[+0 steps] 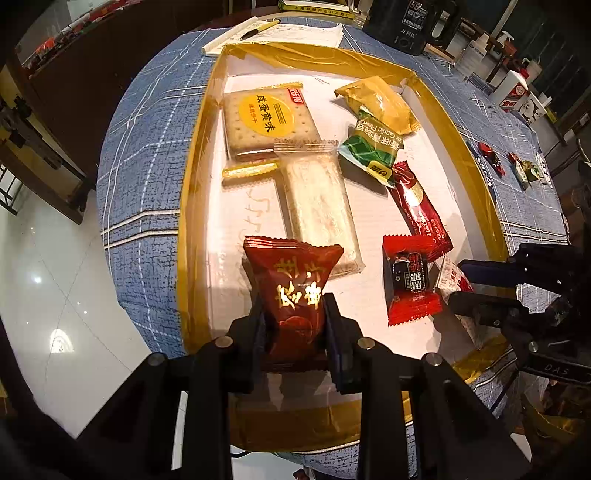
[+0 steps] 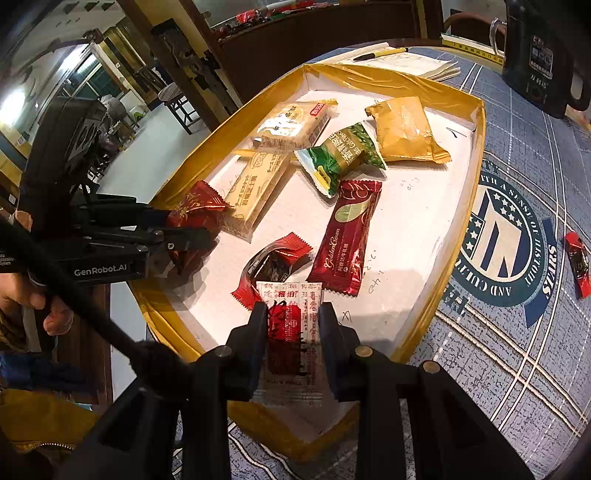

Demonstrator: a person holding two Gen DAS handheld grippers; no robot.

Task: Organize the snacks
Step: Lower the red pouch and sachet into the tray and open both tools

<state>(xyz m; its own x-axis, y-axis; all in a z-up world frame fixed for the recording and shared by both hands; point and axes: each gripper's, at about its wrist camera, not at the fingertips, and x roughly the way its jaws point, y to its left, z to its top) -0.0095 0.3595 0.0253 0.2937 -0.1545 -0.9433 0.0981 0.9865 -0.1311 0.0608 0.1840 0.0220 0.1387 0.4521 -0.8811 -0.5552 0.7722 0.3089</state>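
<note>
A white tray with a gold-taped rim [image 1: 192,206] [image 2: 476,155] holds several wrapped snacks. My left gripper [image 1: 293,314] is shut on a dark red pouch with gold lettering [image 1: 291,280], low over the tray's near left corner. In the right wrist view the same pouch [image 2: 195,210] sits in the left gripper [image 2: 199,232]. My right gripper [image 2: 292,314] is shut on a white and red sachet [image 2: 291,321] over the tray's near edge, beside a red candy [image 2: 273,266]. The right gripper [image 1: 476,284] also shows at the right of the left wrist view.
In the tray lie a cracker pack [image 1: 266,122], a clear long pack [image 1: 317,206], a gold pouch [image 1: 380,103], a green pack [image 1: 369,151] and a long red bar [image 1: 417,206]. Loose candies [image 1: 491,158] [image 2: 578,262] lie on the blue cloth. A black kettle [image 1: 410,22] stands behind.
</note>
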